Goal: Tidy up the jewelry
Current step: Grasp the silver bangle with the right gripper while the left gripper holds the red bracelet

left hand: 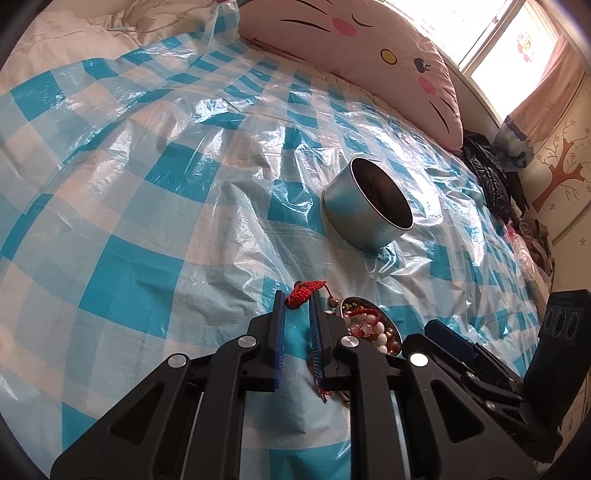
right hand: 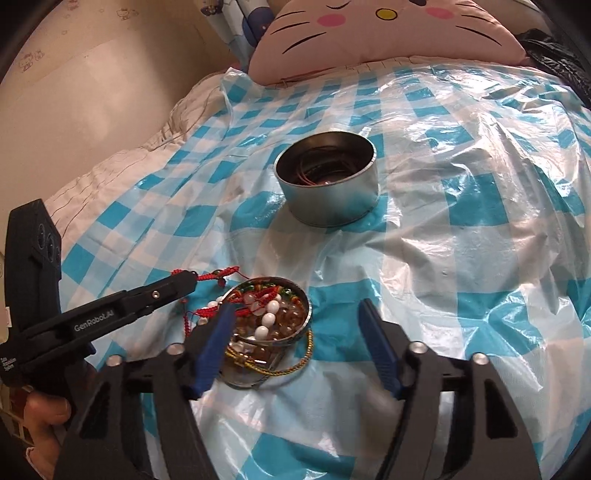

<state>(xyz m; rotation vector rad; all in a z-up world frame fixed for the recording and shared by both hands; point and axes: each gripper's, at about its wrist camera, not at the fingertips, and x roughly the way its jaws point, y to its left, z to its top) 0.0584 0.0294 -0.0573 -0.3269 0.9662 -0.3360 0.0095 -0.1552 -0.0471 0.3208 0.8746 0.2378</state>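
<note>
Bed with a blue-check plastic sheet (right hand: 461, 206) is our work surface, cat pillow (right hand: 388, 33) at the head edge. Our left gripper (left hand: 297, 295) is pinched shut on a red cord bracelet (left hand: 304, 290), the cord trailing to the small full tin (right hand: 273, 314) near the foot edge; we read that as pulling one piece free of the pile. Our right gripper (right hand: 295, 317) has its fingers wide apart with that tin between them, left pad (right hand: 218, 332) close to or against the tin's rim, contact not certain; likely there to steady the tin while the cord comes out. Big tin (right hand: 328, 184) sits mid-bed, well apart, cords already inside, so probably the destination. In the way: beads and other red cords tangled in the small tin, a gold chain (right hand: 299, 360) looped round its base, and slippery, wrinkled plastic.
</note>
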